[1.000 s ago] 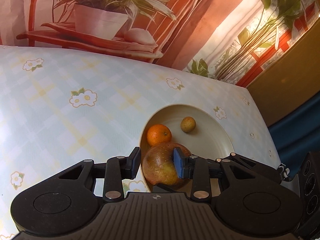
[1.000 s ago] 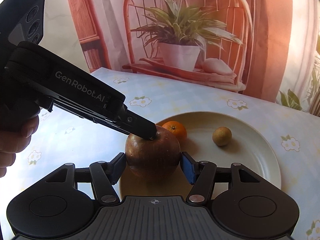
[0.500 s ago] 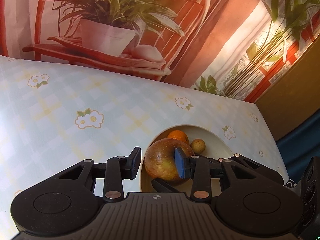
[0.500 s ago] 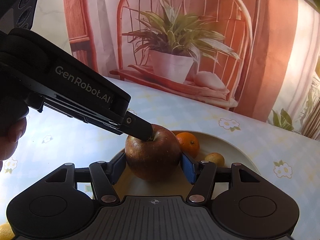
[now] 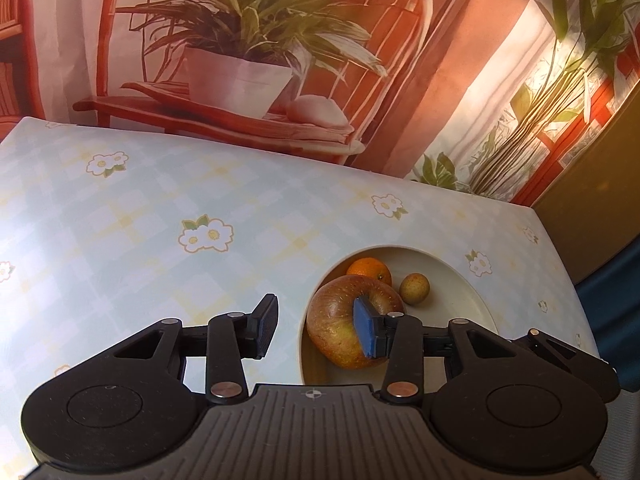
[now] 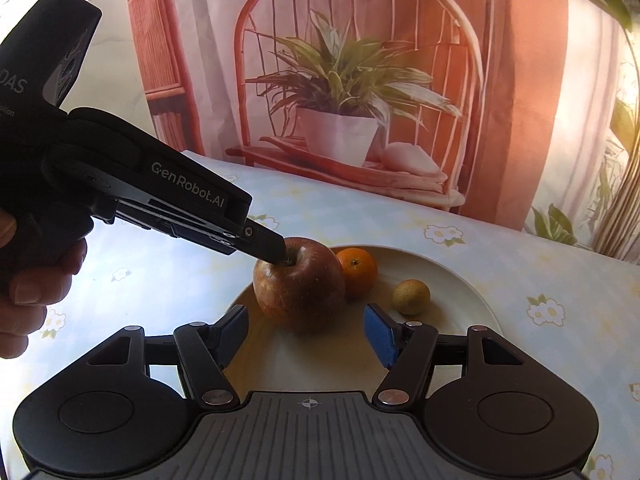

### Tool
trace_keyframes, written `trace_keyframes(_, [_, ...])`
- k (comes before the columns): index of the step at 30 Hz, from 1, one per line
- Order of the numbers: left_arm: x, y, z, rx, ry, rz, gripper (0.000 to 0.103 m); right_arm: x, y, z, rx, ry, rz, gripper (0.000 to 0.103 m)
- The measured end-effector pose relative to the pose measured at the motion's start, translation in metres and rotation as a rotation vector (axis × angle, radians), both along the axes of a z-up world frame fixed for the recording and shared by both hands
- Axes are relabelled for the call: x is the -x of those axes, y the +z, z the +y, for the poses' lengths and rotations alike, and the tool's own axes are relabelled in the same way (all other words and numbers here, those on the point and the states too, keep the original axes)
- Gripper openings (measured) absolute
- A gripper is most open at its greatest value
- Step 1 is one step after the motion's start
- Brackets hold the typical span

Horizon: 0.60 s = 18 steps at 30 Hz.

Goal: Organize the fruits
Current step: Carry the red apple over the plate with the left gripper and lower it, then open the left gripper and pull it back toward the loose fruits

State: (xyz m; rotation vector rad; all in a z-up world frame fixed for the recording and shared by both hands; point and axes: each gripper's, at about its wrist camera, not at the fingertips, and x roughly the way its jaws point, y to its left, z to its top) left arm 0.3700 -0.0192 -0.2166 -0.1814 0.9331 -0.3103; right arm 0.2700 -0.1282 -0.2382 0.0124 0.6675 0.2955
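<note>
A large reddish-brown apple sits on the cream plate, next to an orange and a small yellow-green fruit. My right gripper is open and empty, its blue pads just in front of the apple, apart from it. My left gripper is open; its right fingertip rests at the apple's stem hollow, seen in the right wrist view. Its left finger stands over the tablecloth.
The table has a pale blue-and-yellow checked cloth with flower prints. A printed backdrop of a chair and potted plant hangs behind the far edge. The table's right edge drops beside a brown panel.
My right gripper has opened and let go of the apple, which now rests on the plate. My left gripper has opened wider and shifted left.
</note>
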Motion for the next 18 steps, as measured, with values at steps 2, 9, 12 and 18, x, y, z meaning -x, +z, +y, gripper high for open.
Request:
trace_keyframes(2, [0.006, 0.004, 0.004, 0.001, 0.01, -0.018, 0.044, 0.01, 0.001, -0.005, -0.005, -0.002, -0.006, 0.06])
trace_keyframes(9, [0.044, 0.023, 0.018, -0.057, -0.029, -0.114, 0.044, 0.056, -0.002, -0.029, -0.045, -0.033, -0.022, 0.059])
trace_keyframes(12, [0.059, 0.026, 0.026, -0.068, -0.039, -0.125, 0.044, 0.074, -0.008, -0.038, -0.075, -0.065, -0.02, 0.059])
trace_keyframes(18, [0.088, 0.027, 0.037, -0.097, -0.06, -0.145, 0.044, 0.103, -0.019, -0.05, -0.121, -0.126, -0.019, 0.058])
